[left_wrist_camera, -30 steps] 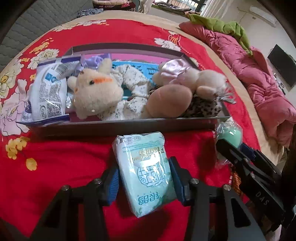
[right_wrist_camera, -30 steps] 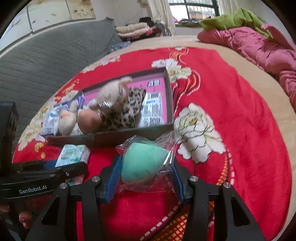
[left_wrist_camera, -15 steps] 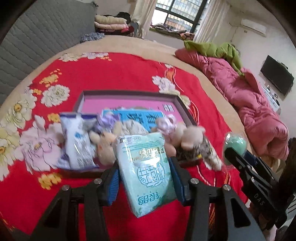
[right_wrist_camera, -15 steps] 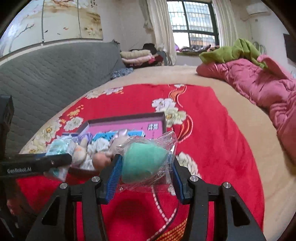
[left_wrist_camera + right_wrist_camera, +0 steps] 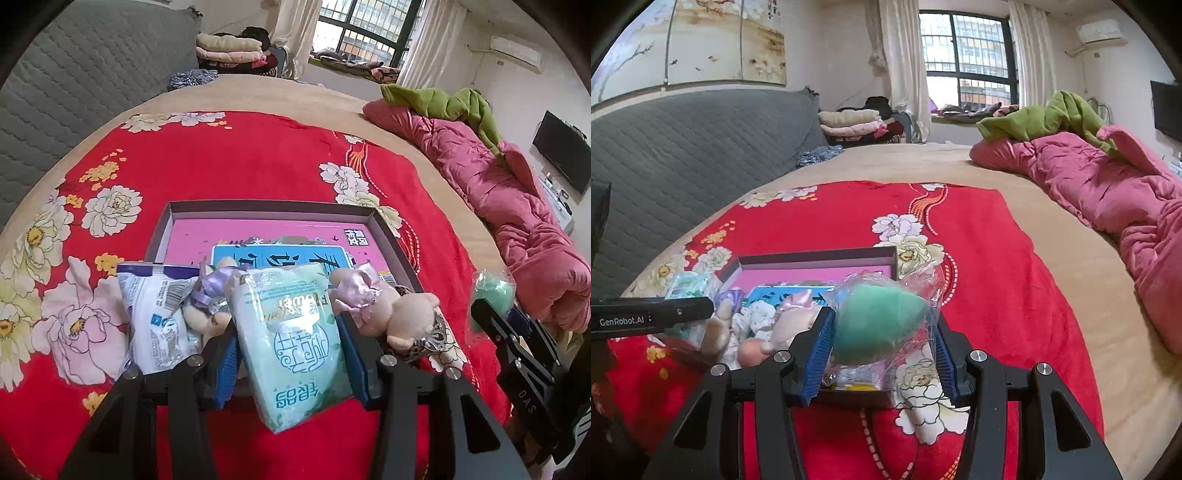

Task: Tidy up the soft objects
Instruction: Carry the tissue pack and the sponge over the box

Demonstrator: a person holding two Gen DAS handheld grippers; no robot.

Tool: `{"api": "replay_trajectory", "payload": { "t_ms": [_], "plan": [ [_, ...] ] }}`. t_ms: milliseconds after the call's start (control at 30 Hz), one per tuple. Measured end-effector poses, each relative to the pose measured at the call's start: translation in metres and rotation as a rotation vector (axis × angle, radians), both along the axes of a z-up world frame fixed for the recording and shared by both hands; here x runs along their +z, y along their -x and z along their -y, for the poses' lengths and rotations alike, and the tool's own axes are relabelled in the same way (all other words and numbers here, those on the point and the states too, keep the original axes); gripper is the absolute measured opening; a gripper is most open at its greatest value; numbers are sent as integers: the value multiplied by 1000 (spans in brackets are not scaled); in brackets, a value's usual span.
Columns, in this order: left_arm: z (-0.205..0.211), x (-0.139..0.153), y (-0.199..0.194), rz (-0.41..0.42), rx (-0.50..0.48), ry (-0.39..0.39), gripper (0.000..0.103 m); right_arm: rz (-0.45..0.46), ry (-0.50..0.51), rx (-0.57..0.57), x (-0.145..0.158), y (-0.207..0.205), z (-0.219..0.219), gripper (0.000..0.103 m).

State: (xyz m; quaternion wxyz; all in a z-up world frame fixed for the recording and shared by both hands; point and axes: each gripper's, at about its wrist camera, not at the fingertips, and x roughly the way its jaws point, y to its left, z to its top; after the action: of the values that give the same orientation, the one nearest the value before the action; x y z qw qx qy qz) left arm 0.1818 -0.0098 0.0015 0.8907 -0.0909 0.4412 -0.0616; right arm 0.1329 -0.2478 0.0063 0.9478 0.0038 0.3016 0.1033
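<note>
Both grippers hold something: the left gripper (image 5: 288, 347) pinches the green tissue pack (image 5: 291, 343), long axis along the fingers, and the right gripper (image 5: 882, 343) clamps the bagged green sponge (image 5: 877, 326). The tray (image 5: 391, 236) lies ahead and below both; its free pink floor is farther back. Compared with a second ago, both loads are lifted from the red blanket (image 5: 229, 158) and hang above the tray's near edge.

Soft daylight enters through the barred window (image 5: 967, 62) far ahead of the jaws — even, no harsh shadows. Fisheye bending curves the red bedspread (image 5: 240, 162) and darkens the corners. Detail stays fairly sharp; the plastic wrap between the right jaws glints faintly.
</note>
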Motion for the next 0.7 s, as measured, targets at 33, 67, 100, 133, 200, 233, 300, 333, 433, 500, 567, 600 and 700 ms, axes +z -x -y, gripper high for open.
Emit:
{"api": "replay_trajectory", "payload": {
  "t_ms": [33, 67, 100, 133, 200, 233, 300, 333, 433, 500, 567, 600, 700],
  "plan": [
    [1, -2, -2, -3, -1, -2, 49, -2, -4, 1, -2, -1, 1, 52],
    [2, -3, -4, -5, -3, -5, 49, -6, -9, 3, -4, -3, 2, 52],
    [3, -5, -7, -9, -3, -10, 49, -9, -8, 4, -5, -6, 2, 52],
    [4, -6, -8, -12, -3, -11, 49, -9, -6, 4, -7, -6, 3, 52],
    [6, -10, -14, -20, -2, -15, 49, -14, -2, 6, -10, -10, 3, 52],
    [6, -11, -15, -22, -2, -15, 49, -18, -2, 7, -12, -11, 4, 52],
    [8, -15, -20, -31, -5, -21, 49, -23, 1, 10, -15, -15, 4, 52],
    [9, -17, -22, -34, -6, -22, 49, -27, 6, 13, -16, -16, 3, 52],
    [13, -23, -26, -45, -10, -34, 49, -47, 27, 27, -24, -21, 0, 52],
    [16, -28, -30, -60, -16, -44, 49, -62, 30, 42, -30, -23, -3, 52],
    [18, -30, -31, -65, -17, -45, 49, -79, 44, 55, -36, -26, -7, 52],
    [19, -31, -31, -64, -17, -48, 49, -84, 48, 65, -38, -26, -10, 52],
    [20, -32, -33, -68, -17, -48, 49, -96, 59, 89, -44, -27, -17, 52]
  ]
}}
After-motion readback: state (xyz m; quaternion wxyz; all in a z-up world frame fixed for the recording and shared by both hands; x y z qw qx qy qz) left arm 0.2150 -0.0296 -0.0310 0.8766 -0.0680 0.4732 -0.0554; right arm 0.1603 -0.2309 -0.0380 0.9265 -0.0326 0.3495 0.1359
